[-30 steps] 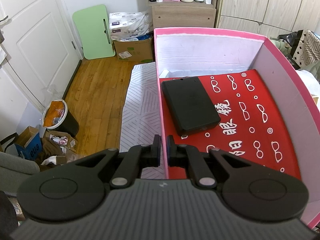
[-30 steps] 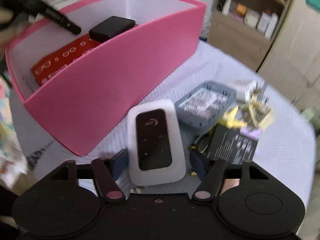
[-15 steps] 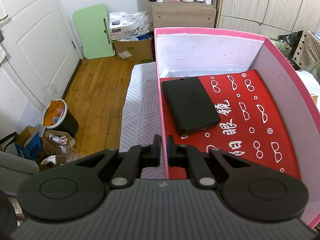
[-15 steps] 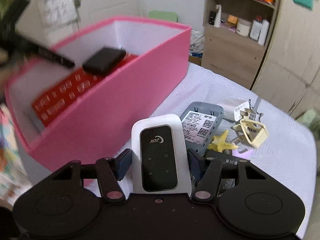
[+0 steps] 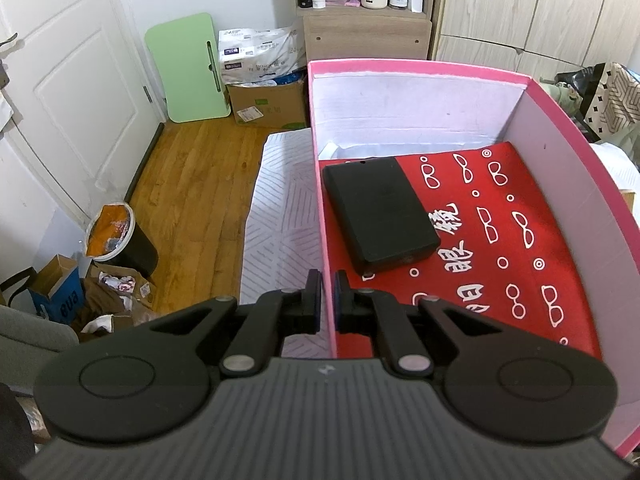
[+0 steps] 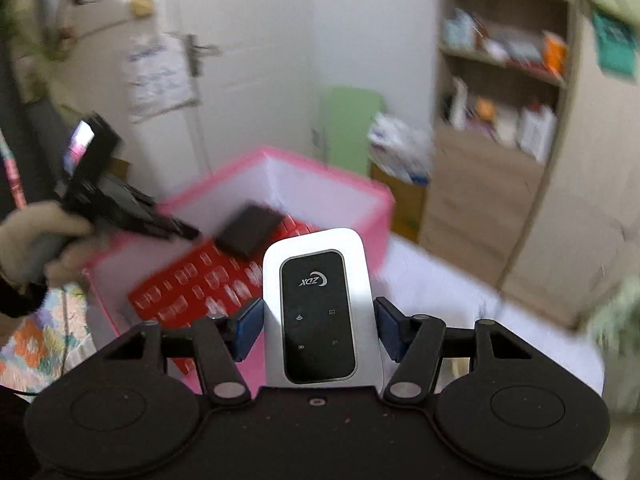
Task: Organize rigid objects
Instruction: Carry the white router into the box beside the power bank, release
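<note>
My left gripper [image 5: 327, 300] is shut on the near left wall of the pink box [image 5: 416, 67]. Inside the box a black rectangular case [image 5: 380, 213] lies on a red sheet printed with white glasses [image 5: 508, 248]. My right gripper [image 6: 320, 324] is shut on a white pocket router with a black face [image 6: 318, 316] and holds it in the air over the box's near right side. The right wrist view also shows the pink box [image 6: 320, 176], the black case [image 6: 250, 232] and the left gripper [image 6: 120, 204] at the box's left wall.
The box rests on a white patterned cover [image 5: 280, 220]. To the left are a wooden floor [image 5: 192, 184], a bin [image 5: 120, 240] and cardboard boxes. A shelf unit [image 5: 360, 8] and wardrobe doors [image 5: 540, 12] stand behind.
My right gripper has lifted the router off the cover and carried it up and toward the box. The loose items on the cover have dropped out of view. The left gripper has not moved.
</note>
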`<action>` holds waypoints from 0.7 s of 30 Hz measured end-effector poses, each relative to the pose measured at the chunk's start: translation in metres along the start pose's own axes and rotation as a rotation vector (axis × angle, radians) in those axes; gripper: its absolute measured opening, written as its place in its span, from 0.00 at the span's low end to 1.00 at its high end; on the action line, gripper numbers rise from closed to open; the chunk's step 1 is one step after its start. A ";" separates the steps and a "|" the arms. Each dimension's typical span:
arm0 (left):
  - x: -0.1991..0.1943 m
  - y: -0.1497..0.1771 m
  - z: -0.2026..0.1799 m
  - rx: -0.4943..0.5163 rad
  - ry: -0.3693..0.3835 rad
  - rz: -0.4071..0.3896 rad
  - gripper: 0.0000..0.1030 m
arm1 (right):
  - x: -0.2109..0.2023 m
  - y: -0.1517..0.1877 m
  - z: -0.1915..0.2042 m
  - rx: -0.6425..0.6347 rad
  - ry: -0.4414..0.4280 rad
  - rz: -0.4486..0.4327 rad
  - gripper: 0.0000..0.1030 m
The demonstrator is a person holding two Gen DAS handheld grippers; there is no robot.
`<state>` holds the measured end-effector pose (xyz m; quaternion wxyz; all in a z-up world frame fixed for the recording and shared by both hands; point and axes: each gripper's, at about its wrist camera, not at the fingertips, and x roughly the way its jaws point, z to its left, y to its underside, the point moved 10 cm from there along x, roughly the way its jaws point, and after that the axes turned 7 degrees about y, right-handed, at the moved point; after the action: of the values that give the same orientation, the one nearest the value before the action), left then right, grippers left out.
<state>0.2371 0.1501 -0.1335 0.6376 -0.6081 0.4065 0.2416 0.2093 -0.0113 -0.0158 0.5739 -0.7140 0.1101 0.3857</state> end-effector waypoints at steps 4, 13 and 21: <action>-0.001 0.000 0.000 -0.008 0.005 -0.002 0.05 | 0.004 -0.053 0.012 -0.105 -0.029 -0.083 0.64; -0.001 0.001 -0.001 -0.008 0.009 -0.004 0.05 | 0.115 -0.073 0.057 -0.402 -0.138 0.138 0.63; -0.002 0.001 -0.001 -0.004 0.006 -0.011 0.05 | 0.193 -0.049 0.052 -0.508 -0.086 0.342 0.64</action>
<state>0.2350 0.1494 -0.1320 0.6364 -0.6126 0.4045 0.2369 0.3469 0.1061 -0.1127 0.3081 -0.7887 0.1045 0.5216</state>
